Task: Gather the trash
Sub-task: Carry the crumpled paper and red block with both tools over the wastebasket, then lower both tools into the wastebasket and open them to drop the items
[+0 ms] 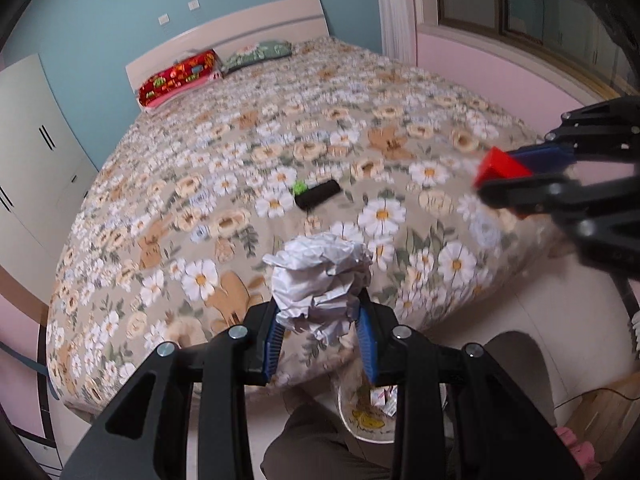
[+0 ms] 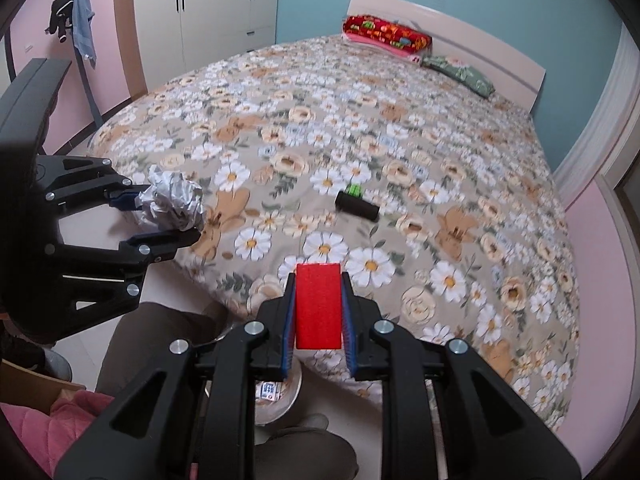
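Note:
My left gripper (image 1: 320, 312) is shut on a crumpled ball of white paper (image 1: 320, 280), held above the foot of the bed; the same paper ball (image 2: 172, 202) and left gripper (image 2: 168, 212) show at the left of the right wrist view. My right gripper (image 2: 318, 312) is shut on a red block (image 2: 318, 306), also seen blurred as the red block (image 1: 502, 168) at the right of the left wrist view. A black cylinder (image 1: 318, 195) with a green piece (image 1: 299, 188) lies on the floral bedspread (image 1: 200, 168). Below the grippers stands a trash bin (image 1: 366, 420) with scraps inside.
The bed (image 2: 440, 184) fills most of both views, with a red pillow (image 2: 386, 36) and a green pillow (image 2: 460, 72) at the headboard. White wardrobes (image 2: 208, 0) stand at its side. A person's trousered legs (image 2: 160, 344) are beside the bin (image 2: 280, 396). A pink cloth (image 2: 52, 420) lies low left.

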